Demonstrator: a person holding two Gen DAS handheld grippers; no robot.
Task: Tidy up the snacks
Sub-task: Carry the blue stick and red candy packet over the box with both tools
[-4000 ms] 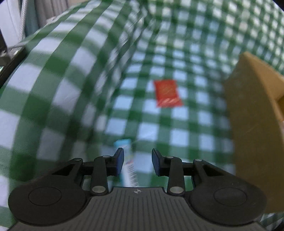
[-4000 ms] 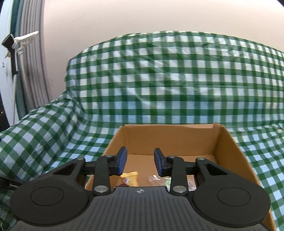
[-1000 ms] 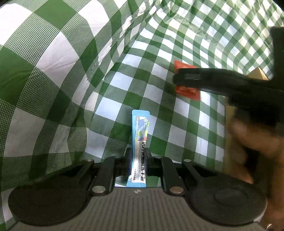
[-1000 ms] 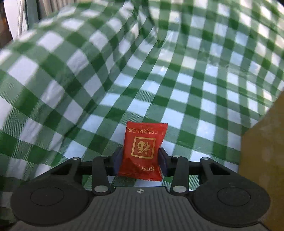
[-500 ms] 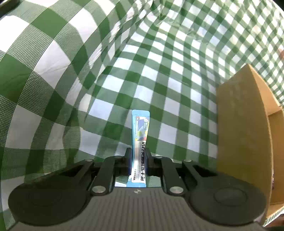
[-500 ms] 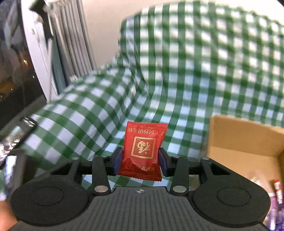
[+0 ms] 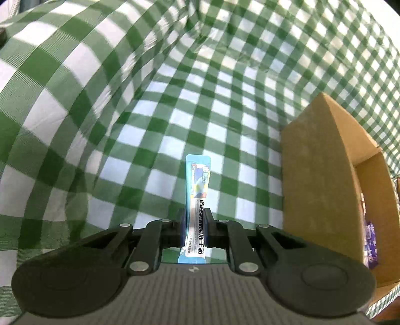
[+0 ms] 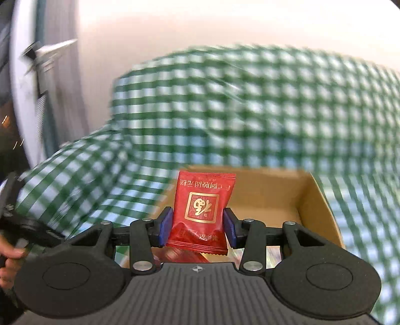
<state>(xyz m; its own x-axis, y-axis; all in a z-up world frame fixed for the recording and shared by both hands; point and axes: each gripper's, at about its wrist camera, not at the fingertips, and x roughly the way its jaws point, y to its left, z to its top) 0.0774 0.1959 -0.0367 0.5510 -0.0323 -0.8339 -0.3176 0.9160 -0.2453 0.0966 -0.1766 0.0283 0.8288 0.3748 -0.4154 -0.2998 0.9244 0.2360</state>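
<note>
Covering whole surface: green-and-white checked cloth [image 7: 155, 120], draped up behind cardboard box [image 8: 317, 200]. Pale wall [image 8: 225, 22] beyond. Left gripper [image 7: 194, 221] clamps blue stick sachet [image 7: 197, 190] above cloth, beside box. Right gripper [image 8: 197, 226] pinches red snack packet [image 8: 203, 207] over box.

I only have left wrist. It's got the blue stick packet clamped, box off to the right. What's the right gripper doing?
Observer: The right gripper is shut on a red snack packet, gold emblem facing the camera.
Operator: Where is it relative to the box?
Observer: In the right wrist view the cardboard box sits straight ahead, open side up, directly behind the packet.
Operator: Anything in the box already? I just see something purple at the edge.
Observer: Wrappers show below the right gripper's fingers, one reddish, but they are too blurred to identify.
</note>
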